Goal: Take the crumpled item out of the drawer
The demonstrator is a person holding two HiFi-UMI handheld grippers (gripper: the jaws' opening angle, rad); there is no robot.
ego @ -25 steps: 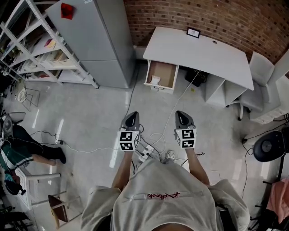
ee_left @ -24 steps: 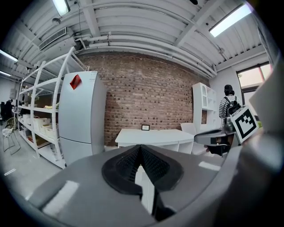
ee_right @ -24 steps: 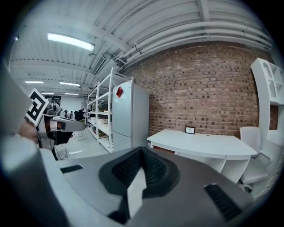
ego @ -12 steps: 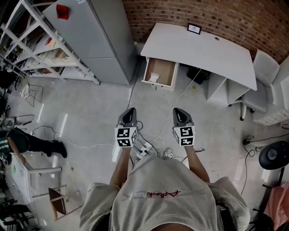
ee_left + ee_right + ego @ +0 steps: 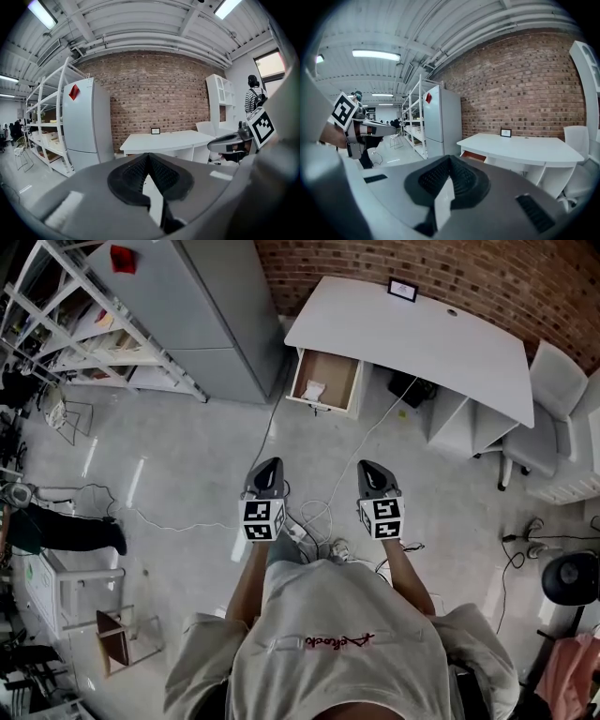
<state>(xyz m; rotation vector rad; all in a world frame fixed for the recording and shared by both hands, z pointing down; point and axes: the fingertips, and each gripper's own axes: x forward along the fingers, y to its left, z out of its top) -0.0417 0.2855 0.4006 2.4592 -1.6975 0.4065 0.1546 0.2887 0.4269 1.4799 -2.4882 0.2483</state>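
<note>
**A:** What are the hands doing?

**B:** The left hand-held gripper and the right hand-held gripper are both closed, pads pressed together with nothing between them. The person holds them side by side, pointing to 12 o'clock.

**A:** And the thing they're after?

**B:** The crumpled item is a small white wad lying in the open drawer, at 12 o'clock and well apart from both grippers. The drawer juts out from under the left end of the white table.

**A:** So it's only the approach. How would you do it well?

**B:** I'd walk straight in, open one set of jaws before reaching, and come down from above. The wad sits toward the drawer's left wall, so the left one looks the handier. Pinch the bulk of it, not a loose corner, then lift clear of the front lip.

**A:** Is there room?

**B:** There's plenty of bare floor ahead. Mind the cables tangled right at the feet, and one cord trailing toward the table. The grey cabinet crowds the drawer at 11 o'clock. The tabletop's edge hangs over the drawer's back. A chair stands off at 2 o'clock, out of the way.
</note>
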